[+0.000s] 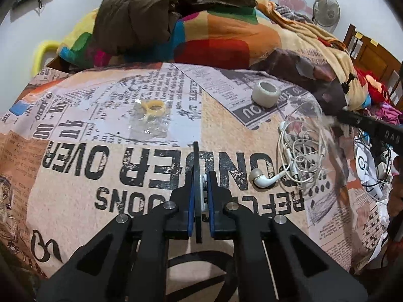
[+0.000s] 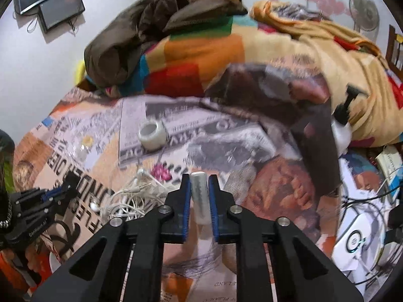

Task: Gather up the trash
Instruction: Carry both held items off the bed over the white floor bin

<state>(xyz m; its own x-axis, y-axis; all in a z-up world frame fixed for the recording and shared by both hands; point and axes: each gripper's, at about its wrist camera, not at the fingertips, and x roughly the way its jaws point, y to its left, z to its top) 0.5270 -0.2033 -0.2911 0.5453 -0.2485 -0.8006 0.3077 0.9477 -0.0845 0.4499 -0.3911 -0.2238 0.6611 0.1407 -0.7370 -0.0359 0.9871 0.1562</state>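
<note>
My left gripper (image 1: 201, 176) is shut on a thin black flat piece (image 1: 197, 166), edge-on between its blue pads above the newsprint bedsheet (image 1: 126, 166). My right gripper (image 2: 199, 178) is shut on a clear crinkly plastic wrapper (image 2: 200, 198); the right gripper also shows at the right edge of the left wrist view (image 1: 372, 125), with plastic trailing from it. A yellow ring on clear plastic (image 1: 153, 108) lies on the sheet ahead-left. A white tape roll (image 1: 265, 93) stands ahead-right, also in the right wrist view (image 2: 152, 134). Tangled white earphones (image 1: 297, 156) lie right of my left gripper.
A colourful blanket (image 1: 221, 32) and brown jacket (image 1: 136, 12) are piled at the back of the bed. White devices and cables (image 2: 357, 236) clutter the right side. A fan (image 1: 326, 7) and wooden chair (image 1: 372, 52) stand at far right.
</note>
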